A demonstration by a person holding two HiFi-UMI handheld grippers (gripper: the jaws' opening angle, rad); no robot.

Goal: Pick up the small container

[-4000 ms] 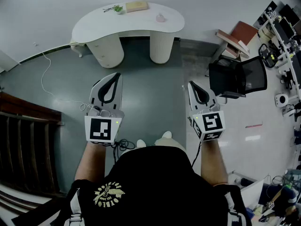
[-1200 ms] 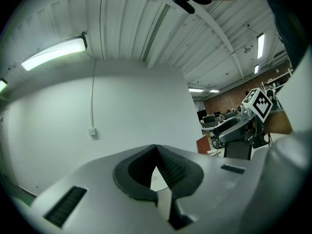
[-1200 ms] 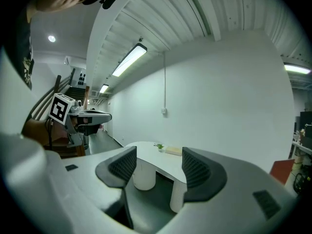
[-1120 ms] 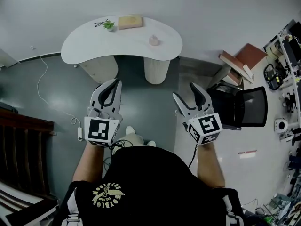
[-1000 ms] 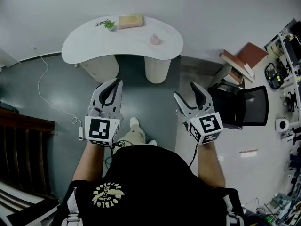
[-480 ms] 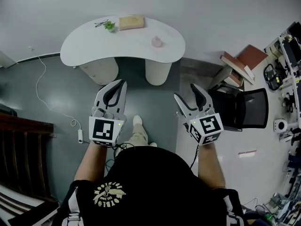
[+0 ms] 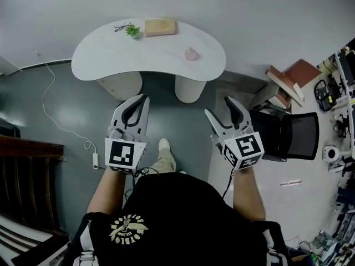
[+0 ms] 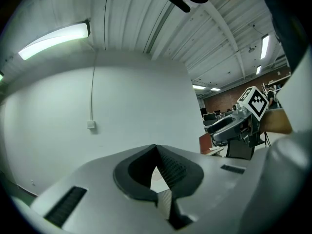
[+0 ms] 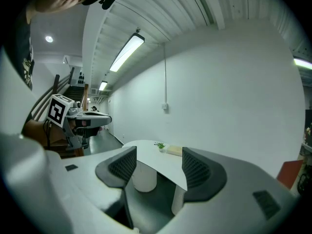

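Your right gripper [image 7: 218, 107] has its jaws wide apart now. A few seconds ago they looked pressed together, so this one seems ready to grab. Your left gripper [image 7: 138, 100] has its jaws together with nothing in them, the same as before.

You have also walked a little. One shoe [image 7: 163, 144] pokes out in front of you, and the white worktop [image 7: 111, 49] sits a bit more to the right in the head view than it did. The small container [image 7: 191, 54], a little pink thing, stands on the worktop near its right end. It is still well apart from both grippers, so I think you must step closer before you can reach it. A small green plant [image 7: 132, 30] and a tan block [image 7: 160, 26] sit at the far edge of the worktop, away from the container.

Only the head view shows the pink container. The right gripper view looks along the open jaws at the worktop, the plant and the block, but I cannot find the container there. The left gripper view shows mostly a white wall, the closed jaws, and your other gripper off to the side.
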